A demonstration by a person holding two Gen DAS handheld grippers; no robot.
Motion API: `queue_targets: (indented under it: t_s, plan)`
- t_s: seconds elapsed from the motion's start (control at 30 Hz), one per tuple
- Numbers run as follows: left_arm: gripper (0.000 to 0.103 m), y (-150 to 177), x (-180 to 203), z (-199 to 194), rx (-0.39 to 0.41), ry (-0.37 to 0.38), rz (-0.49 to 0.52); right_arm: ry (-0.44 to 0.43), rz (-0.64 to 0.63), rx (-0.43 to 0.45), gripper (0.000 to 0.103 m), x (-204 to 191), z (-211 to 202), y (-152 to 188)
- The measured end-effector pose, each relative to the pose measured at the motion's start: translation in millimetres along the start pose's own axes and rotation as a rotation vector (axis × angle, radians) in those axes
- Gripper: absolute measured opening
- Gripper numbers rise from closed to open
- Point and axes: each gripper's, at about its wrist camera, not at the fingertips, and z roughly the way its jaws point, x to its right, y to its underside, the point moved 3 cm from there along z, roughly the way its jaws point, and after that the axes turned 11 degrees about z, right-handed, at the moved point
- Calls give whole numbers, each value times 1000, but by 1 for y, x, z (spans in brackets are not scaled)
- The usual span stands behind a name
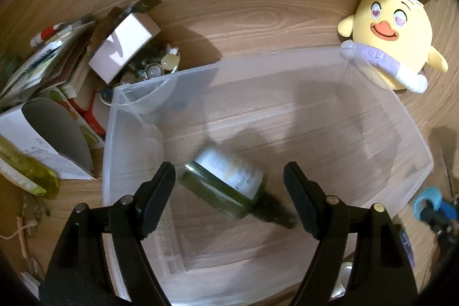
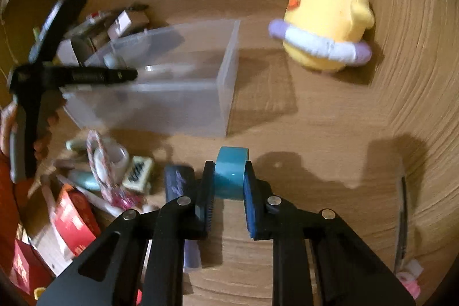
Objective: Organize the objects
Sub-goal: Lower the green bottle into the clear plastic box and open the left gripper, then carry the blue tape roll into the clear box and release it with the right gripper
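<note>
1. Two views; left wrist: left tongs (image 1: 229, 188) spread wide, empty, over the clear plastic bin (image 1: 413, 134); dark green glass bottle (image 1: 226, 185) lies inside.
2. Right wrist: right tongs (image 2: 229, 185) clamp the blue tape roll (image 2: 231, 177) above the wooden desk (image 2: 330, 134). Risk: roll slips from narrow pad contact.

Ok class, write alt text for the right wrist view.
The right tool grips a blue tape roll above a wooden table. Beyond sit a clear plastic bin and a yellow plush chick; clutter lies left.
</note>
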Motion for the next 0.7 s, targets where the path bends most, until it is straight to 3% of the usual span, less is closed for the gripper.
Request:
queue_targets:
  t_s: [0.1, 0.27, 0.47, 0.7]
  plan:
    - [78, -1, -3, -3, 0, 39, -22, -20, -17, 57, 16, -10, -12, -21]
    - [79, 2, -9, -24, 47, 36, -32, -55, -72, 95, 16, -40, -8, -57]
    - [92, 19, -21, -65, 141, 16, -53, -72, -128, 24, 16, -73, 31, -83]
    - [94, 56, -32, -97, 186, -6, -72, -24, -169, -81, 16, -82, 78, -83]
